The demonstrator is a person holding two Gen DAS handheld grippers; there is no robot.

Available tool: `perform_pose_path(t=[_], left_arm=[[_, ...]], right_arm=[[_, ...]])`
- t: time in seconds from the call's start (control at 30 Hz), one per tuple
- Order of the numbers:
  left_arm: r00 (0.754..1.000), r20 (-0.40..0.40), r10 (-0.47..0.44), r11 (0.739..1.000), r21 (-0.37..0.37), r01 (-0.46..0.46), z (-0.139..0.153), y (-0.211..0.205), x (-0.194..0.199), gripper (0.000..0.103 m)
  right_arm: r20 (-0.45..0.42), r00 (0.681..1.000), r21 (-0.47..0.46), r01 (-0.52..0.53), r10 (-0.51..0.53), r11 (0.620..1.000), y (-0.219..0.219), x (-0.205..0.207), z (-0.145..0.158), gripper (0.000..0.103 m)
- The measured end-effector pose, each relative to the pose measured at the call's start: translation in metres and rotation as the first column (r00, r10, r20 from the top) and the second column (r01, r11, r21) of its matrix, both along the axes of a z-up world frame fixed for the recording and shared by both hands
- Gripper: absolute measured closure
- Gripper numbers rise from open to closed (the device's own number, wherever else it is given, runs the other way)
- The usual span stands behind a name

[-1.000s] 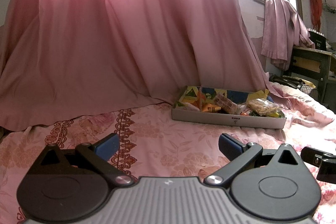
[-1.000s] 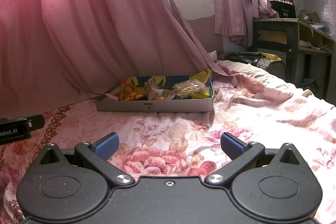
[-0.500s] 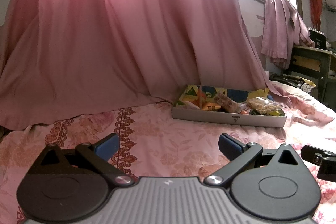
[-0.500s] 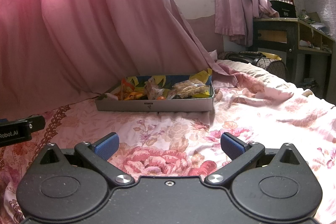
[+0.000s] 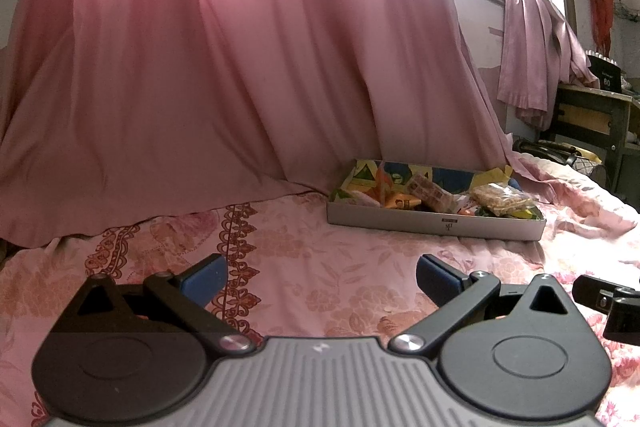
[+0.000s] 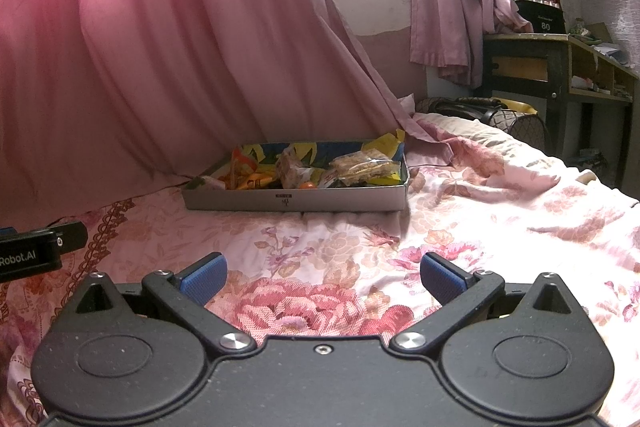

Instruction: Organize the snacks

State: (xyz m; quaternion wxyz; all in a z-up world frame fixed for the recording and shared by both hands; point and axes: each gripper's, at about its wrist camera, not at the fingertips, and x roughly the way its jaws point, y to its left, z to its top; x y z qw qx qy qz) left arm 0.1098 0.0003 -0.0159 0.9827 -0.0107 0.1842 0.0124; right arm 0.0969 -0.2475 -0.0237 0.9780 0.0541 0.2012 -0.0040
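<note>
A shallow grey box (image 5: 434, 223) (image 6: 296, 199) lies on the flowered bedspread, filled with several wrapped snacks: a clear pack of brown bars (image 5: 500, 199) (image 6: 364, 165), an orange packet (image 5: 400, 202) (image 6: 248, 179) and a pinkish wrapped block (image 5: 430, 189) (image 6: 292, 167). My left gripper (image 5: 320, 273) hovers low over the bed, well short of the box, open and empty. My right gripper (image 6: 322, 273) is likewise open and empty, with the box straight ahead of it. Each gripper's body shows at the other view's edge.
A pink curtain (image 5: 240, 47) hangs down onto the bed right behind the box. A dark wooden desk (image 6: 560, 67) stands past the bed's right side, with a dark basket (image 6: 500, 117) beside it. Open bedspread (image 6: 500, 227) lies between the grippers and the box.
Both grippers have stayed open and nearly still. The left wrist view has shifted very slightly, so the box sits a touch lower and farther right.
</note>
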Motion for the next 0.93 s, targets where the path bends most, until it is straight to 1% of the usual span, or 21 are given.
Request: perform_pose_path(t=[0.13, 0.27, 0.47, 0.93], left_arm=[[1.0, 0.002, 0.02, 1.0, 0.01, -0.02, -0.0019, 0.0009, -0.0009, 0.0], [0.999, -0.014, 0.032, 0.999, -0.021, -0.033, -0.0021, 0.006, -0.0016, 0.0], [1.0, -0.019, 0.006, 0.999, -0.044, -0.007, -0.0002, 0.0072, -0.001, 0.0], [0.999, -0.032, -0.02, 1.0, -0.019, 0.02, -0.0006, 0.0034, 0.0022, 0.0]], right_arm=[[0.0, 1.0, 0.001, 0.001, -0.001, 1.0, 0.0003, 0.0, 0.0001, 0.001], [-0.001, 1.0, 0.0, 0.0, 0.0, 1.0, 0.0003, 0.0001, 0.0002, 0.001], [-0.002, 1.0, 0.0, 0.001, -0.001, 1.0, 0.0008, 0.0004, 0.0003, 0.001], [-0.017, 1.0, -0.001, -0.005, 0.005, 1.0, 0.0006, 0.0009, -0.0008, 0.001]])
